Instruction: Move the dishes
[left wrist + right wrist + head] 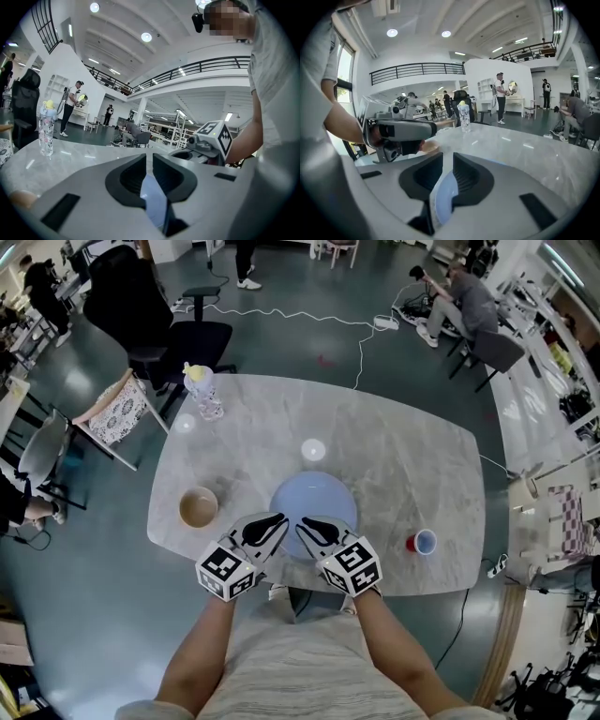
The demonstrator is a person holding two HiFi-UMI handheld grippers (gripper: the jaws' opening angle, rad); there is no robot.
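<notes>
Pale blue round plate (314, 495) gripped by its near rim, at the near edge of the grey marble tabletop (412, 442).
Left gripper (279, 519) jaws clenched on the rim's near-left part, right gripper (305, 524) jaws on its near-right part, tips just beside each other. Brown bowl (199, 507) sits near on the plate's left. Small white cup (313, 449) is just beyond it. Red cup (421, 542) stands apart on the right, close to the near edge. Clear bottle (202, 390) is at the far-left edge. Widest open marble lies right of the plate.
</notes>
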